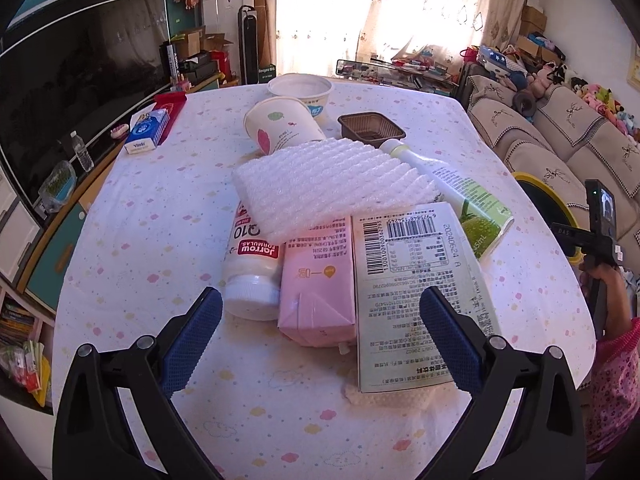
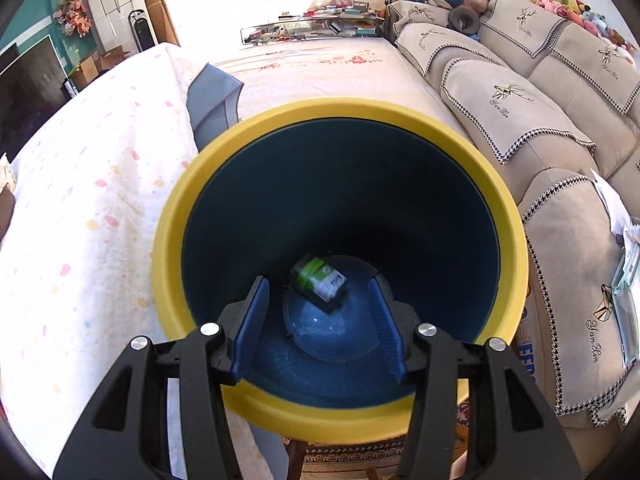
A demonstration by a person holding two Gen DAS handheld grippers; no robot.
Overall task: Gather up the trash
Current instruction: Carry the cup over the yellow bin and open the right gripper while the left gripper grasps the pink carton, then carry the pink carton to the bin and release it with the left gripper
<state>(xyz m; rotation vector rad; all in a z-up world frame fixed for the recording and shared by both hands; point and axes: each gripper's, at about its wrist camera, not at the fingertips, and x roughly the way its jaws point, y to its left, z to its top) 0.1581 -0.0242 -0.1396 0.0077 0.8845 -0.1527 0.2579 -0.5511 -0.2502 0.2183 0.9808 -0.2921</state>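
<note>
Left gripper [image 1: 320, 334] fingers wide, holding nothing, above the tabletop [image 1: 160, 216] trash — white bottle [image 1: 252, 264] reads "Jarrow FORMULAS" and "Q10"; pale carton [image 1: 416, 280] dated "2024.06.24 A"; right gripper [image 2: 318, 326] fingers half-spread, empty, over the yellow-rimmed bin [image 2: 360, 110] — one green-labelled carton [image 2: 320, 282] lies inside.
</note>
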